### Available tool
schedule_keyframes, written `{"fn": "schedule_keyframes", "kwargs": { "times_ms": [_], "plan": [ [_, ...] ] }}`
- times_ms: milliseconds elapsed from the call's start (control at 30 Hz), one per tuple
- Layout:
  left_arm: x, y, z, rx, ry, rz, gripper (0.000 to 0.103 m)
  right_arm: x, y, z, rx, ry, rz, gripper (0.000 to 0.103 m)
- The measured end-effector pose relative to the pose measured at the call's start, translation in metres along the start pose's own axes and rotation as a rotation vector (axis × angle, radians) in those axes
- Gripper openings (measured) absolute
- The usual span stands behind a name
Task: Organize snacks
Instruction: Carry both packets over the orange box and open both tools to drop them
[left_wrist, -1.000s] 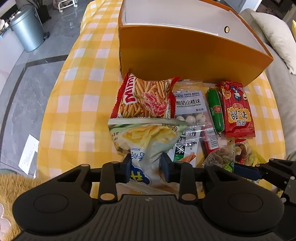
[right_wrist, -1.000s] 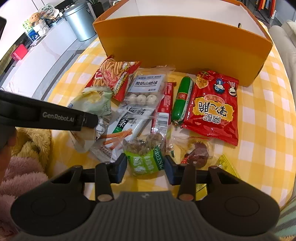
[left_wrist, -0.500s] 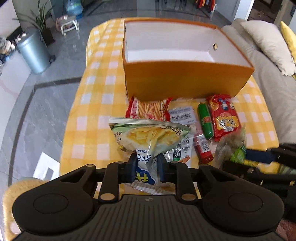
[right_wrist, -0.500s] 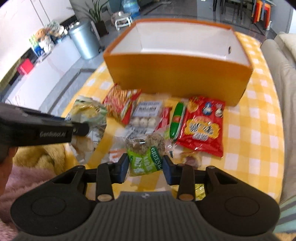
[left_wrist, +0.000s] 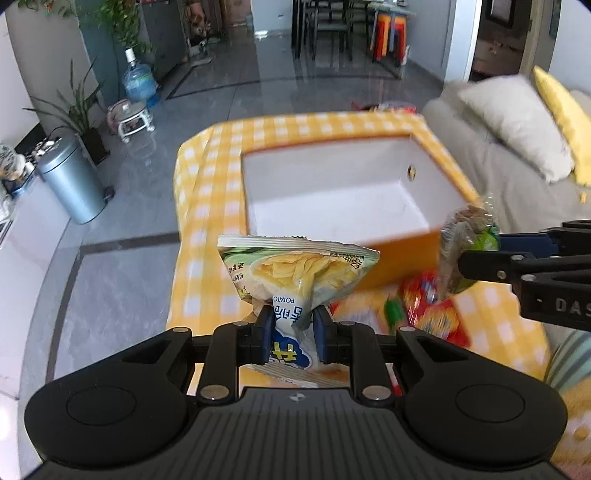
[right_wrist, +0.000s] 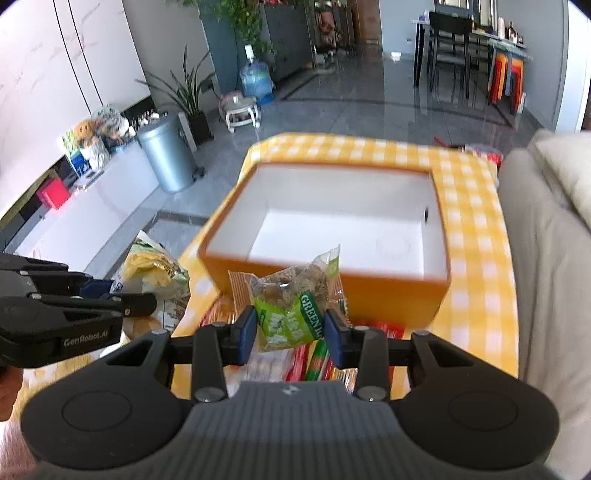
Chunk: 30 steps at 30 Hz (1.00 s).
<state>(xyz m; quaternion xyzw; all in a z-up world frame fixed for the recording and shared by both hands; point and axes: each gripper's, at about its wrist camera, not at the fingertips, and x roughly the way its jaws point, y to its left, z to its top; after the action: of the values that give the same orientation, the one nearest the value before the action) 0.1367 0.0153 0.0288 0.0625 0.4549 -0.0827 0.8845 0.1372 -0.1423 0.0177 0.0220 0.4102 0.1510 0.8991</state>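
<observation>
- Your left gripper (left_wrist: 290, 334) is clenched on the lower part of a potato chip bag (left_wrist: 295, 273), which stands up above the fingers, held in the air on the near side of the orange box (left_wrist: 399, 262).
- Your right gripper (right_wrist: 290, 332) grasps a clear packet with a green "GREEN" label (right_wrist: 291, 299), also lifted, just short of the box's near wall (right_wrist: 332, 291).
- In the left wrist view the green packet (left_wrist: 467, 243) hangs at the box's near right corner, level with or slightly above the rim.
- The box is open-topped with a white interior (right_wrist: 343, 229); its floor shows nothing lying in it, and a small round hole sits in the right wall (left_wrist: 410, 171).
- The two grippers are well apart, the chip bag to the left of the box's near corner in the right wrist view (right_wrist: 153, 266).
- Below the grippers, more snacks lie on the yellow checked tablecloth (right_wrist: 476, 221): a red packet (left_wrist: 432, 310) and a green sausage-shaped stick (left_wrist: 393, 312), both blurred.
- The box takes most of the table's width; a strip of cloth runs along its left and right sides.
- A beige sofa (right_wrist: 543, 258) with a pale cushion (left_wrist: 513, 125) presses against the table's right edge.
- To the left, grey tiled floor (left_wrist: 122, 258), a metal bin (right_wrist: 168, 157), potted plants and a water jug (right_wrist: 255, 79) stand well away.
</observation>
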Motion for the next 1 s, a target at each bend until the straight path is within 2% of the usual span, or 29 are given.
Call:
{"fn": "schedule_keyframes", "kwargs": {
  "times_ms": [200, 367, 433, 567, 767, 1000],
  "plan": [
    [0.016, 0.013, 0.058, 0.001, -0.024, -0.075, 0.025, 0.024, -0.012, 0.057, -0.029, -0.009, -0.005, 0.037],
    [0.053, 0.014, 0.089, 0.029, 0.042, -0.127, 0.024, 0.073, -0.030, 0.090, 0.043, 0.079, 0.037, 0.037],
    [0.069, 0.009, 0.094, 0.052, 0.080, -0.122, 0.024, 0.097, -0.040, 0.097, 0.082, 0.129, 0.039, 0.037],
    [0.103, -0.004, 0.100, 0.126, 0.148, -0.082, 0.024, 0.140, -0.052, 0.097, 0.129, 0.236, 0.030, 0.037],
    [0.143, -0.020, 0.096, 0.251, 0.263, -0.040, 0.024, 0.186, -0.063, 0.080, 0.165, 0.377, 0.044, 0.037],
    [0.171, -0.029, 0.099, 0.323, 0.342, -0.016, 0.024, 0.221, -0.073, 0.074, 0.161, 0.462, 0.056, 0.037]
  ]
}}
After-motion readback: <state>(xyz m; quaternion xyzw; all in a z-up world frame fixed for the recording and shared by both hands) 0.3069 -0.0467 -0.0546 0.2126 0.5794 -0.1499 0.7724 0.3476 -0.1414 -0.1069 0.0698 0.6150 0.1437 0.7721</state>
